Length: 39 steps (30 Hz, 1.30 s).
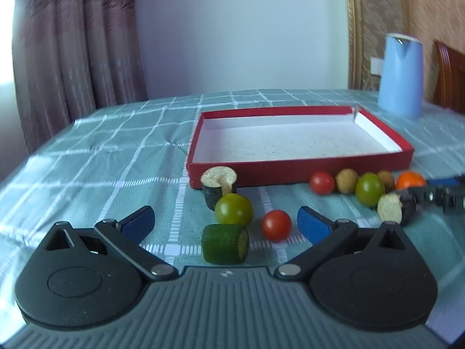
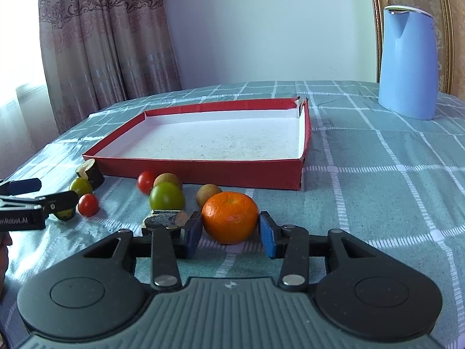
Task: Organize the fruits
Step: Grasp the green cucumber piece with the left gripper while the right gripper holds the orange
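Note:
An empty red box point(image 1: 299, 171) point(image 2: 203, 170) with a white inside lies on the checked cloth. In front of it lie red tomatoes point(image 1: 276, 225) point(image 1: 321, 182), green tomatoes point(image 1: 234, 208) point(image 1: 369, 188), brown longans point(image 1: 345, 181), cucumber pieces point(image 1: 225, 243) point(image 1: 218, 186) point(image 1: 395, 208) and an orange point(image 2: 230, 217) point(image 1: 411, 180). My left gripper point(image 1: 226, 221) is open, its blue pads on either side of the green cucumber piece and a green tomato. My right gripper point(image 2: 230, 234) is open around the orange, pads close to its sides, the orange resting on the cloth.
A blue kettle point(image 1: 402, 75) point(image 2: 408, 64) stands at the back right of the table. Curtains hang behind the table's left edge. A wooden chair point(image 1: 450, 78) stands at the far right. The left gripper shows at the left edge of the right wrist view point(image 2: 29, 200).

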Tool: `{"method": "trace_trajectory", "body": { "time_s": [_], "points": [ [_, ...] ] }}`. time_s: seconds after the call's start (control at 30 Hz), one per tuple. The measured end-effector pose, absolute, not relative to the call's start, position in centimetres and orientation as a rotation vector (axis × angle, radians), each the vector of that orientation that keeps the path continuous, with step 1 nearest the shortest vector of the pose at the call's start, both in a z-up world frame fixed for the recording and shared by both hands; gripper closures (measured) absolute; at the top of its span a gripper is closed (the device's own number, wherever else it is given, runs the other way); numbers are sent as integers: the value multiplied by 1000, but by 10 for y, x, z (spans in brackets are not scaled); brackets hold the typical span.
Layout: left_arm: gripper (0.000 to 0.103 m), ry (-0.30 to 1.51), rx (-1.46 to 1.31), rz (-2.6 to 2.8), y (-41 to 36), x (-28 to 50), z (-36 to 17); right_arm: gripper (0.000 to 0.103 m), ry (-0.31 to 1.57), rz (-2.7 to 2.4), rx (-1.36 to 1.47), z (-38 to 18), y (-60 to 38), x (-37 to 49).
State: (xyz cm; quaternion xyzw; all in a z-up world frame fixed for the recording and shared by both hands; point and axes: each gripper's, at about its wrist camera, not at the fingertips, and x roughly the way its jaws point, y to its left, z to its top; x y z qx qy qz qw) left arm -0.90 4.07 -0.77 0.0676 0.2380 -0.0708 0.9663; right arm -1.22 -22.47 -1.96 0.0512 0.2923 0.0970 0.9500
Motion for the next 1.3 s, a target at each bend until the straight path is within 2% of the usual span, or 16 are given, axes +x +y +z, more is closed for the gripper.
{"method": "trace_trajectory", "body": {
  "time_s": [0.17,0.37,0.6,0.67,0.87,0.97,1.1,1.3],
  "points": [
    [0,463,244,-208,37,-25,-12,62,596,198,103,-20,-225,-12],
    [2,510,205,-214,43,-15,-15,62,596,198,104,-20,-224,-12],
    [57,591,100,-282,60,-1,-17,62,597,198,103,-20,-225,-12],
    [65,596,87,-283,63,-1,-17,62,596,198,103,-20,-225,-12],
    [66,591,130,-268,57,-3,-20,62,596,198,102,-20,-225,-12],
    [75,573,153,-236,54,-6,-21,62,596,198,102,-20,-225,-12],
    [79,551,132,-218,56,-11,-20,62,591,198,112,-21,-226,-13],
    [79,498,123,-203,56,-22,-15,62,563,190,140,-18,-231,-17]
  ]
}}
